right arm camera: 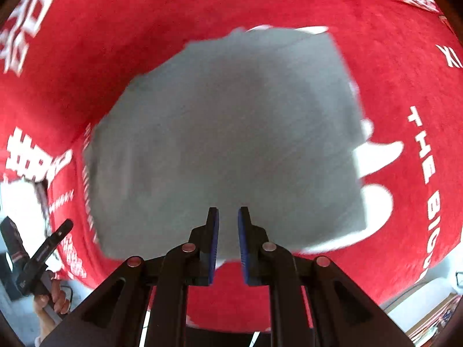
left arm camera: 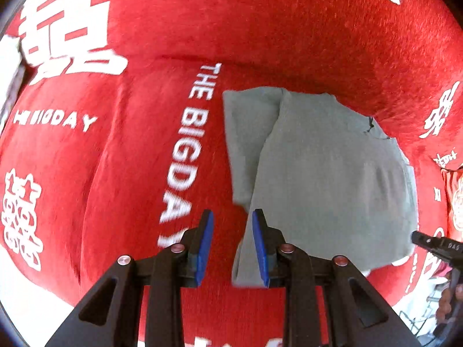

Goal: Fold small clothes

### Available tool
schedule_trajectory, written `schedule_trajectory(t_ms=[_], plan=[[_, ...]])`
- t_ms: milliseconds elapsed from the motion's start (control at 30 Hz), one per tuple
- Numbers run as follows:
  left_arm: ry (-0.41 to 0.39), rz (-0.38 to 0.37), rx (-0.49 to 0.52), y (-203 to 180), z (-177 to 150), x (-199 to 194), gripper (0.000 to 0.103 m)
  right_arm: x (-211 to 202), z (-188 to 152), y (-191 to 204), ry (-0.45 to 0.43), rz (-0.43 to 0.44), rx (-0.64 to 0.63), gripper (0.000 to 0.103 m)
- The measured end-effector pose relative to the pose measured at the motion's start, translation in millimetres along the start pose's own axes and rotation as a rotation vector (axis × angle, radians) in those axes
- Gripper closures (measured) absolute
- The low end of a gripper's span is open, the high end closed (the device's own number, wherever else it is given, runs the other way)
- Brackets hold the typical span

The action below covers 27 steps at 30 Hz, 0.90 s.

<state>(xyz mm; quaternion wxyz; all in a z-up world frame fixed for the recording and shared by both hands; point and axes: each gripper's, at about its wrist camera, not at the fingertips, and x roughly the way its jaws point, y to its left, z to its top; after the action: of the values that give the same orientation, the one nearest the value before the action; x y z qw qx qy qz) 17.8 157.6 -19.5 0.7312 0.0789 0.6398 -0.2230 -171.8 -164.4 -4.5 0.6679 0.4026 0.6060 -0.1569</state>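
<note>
A grey garment (left arm camera: 332, 173) lies folded on the red blanket (left arm camera: 130, 159) with white lettering; one folded flap overlaps its left side. My left gripper (left arm camera: 233, 212) hovers above the garment's near left corner. It is open, its blue pads apart, and only the blanket and the garment's edge show in the gap. In the right wrist view the grey garment (right arm camera: 231, 130) fills the middle as a blurred, roughly square shape. My right gripper (right arm camera: 228, 208) hangs over its near edge, open by a narrow gap with nothing pinched.
The red blanket (right arm camera: 390, 72) spreads well beyond the garment on all sides. A person's hand (right arm camera: 55, 295) holding a black tool shows at the lower left of the right wrist view. Pale floor and clutter (right arm camera: 434, 312) lie past the blanket's near edge.
</note>
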Motion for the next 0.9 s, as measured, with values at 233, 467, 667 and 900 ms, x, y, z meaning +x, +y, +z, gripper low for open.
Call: schedule_trajectory(t_ms=[233, 467, 667, 900], plan=[[-0.073, 0.077, -0.066, 33.0, -30.6, -37.8, 0.001, 33.9, -26.5, 71.3, 0.088, 0.042, -0.115, 0.056], [-0.074, 0.129, -0.154, 66.5, -45.8, -50.0, 0.001, 53.5, -53.8, 128.1, 0.133, 0.099, -0.222, 0.023], [-0.041, 0.199, -0.225, 93.7, -52.0, -45.9, 0.001, 74.0, -69.8, 155.2, 0.219, 0.117, -0.265, 0.023], [0.028, 0.142, -0.237, 111.5, -61.6, -38.6, 0.001, 86.0, -79.8, 151.3, 0.270, 0.128, -0.224, 0.023]])
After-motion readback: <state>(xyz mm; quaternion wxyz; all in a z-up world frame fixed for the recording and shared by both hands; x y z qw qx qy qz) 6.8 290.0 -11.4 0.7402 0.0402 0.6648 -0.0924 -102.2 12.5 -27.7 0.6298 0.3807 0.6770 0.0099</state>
